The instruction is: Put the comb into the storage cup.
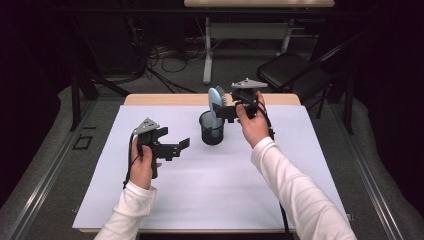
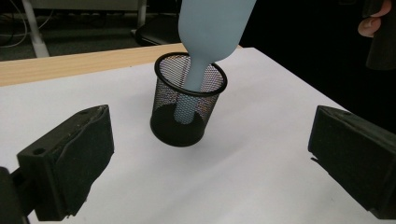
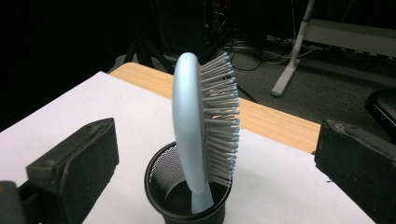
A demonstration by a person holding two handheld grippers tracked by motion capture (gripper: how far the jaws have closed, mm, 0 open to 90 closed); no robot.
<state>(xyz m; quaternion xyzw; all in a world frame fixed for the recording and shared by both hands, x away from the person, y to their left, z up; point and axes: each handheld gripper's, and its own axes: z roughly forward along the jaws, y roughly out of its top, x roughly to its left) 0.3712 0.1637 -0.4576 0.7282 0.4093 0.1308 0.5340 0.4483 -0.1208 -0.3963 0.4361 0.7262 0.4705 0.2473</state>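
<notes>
A light blue hairbrush [image 1: 216,100] stands handle-down in a black mesh cup [image 1: 211,129] near the middle back of the white mat [image 1: 200,190]. My right gripper [image 1: 226,106] is open, level with the brush head and just to its right, jaws apart on either side of it without touching. In the right gripper view the brush [image 3: 191,126] leans in the cup [image 3: 161,186] between my right gripper's [image 3: 215,154] spread jaws, bristles facing right. My left gripper [image 1: 174,137] is open and holds nothing, left of the cup. The left gripper [image 2: 211,140] faces the cup [image 2: 187,100] and brush handle [image 2: 194,84].
The mat covers a wooden table [image 1: 150,99] whose bare strip shows along the far edge. Beyond it are a dark folding chair [image 1: 290,70], a desk's white legs [image 1: 207,50] and floor cables [image 1: 170,55]. The right hand [image 2: 373,23] shows at the top right of the left gripper view.
</notes>
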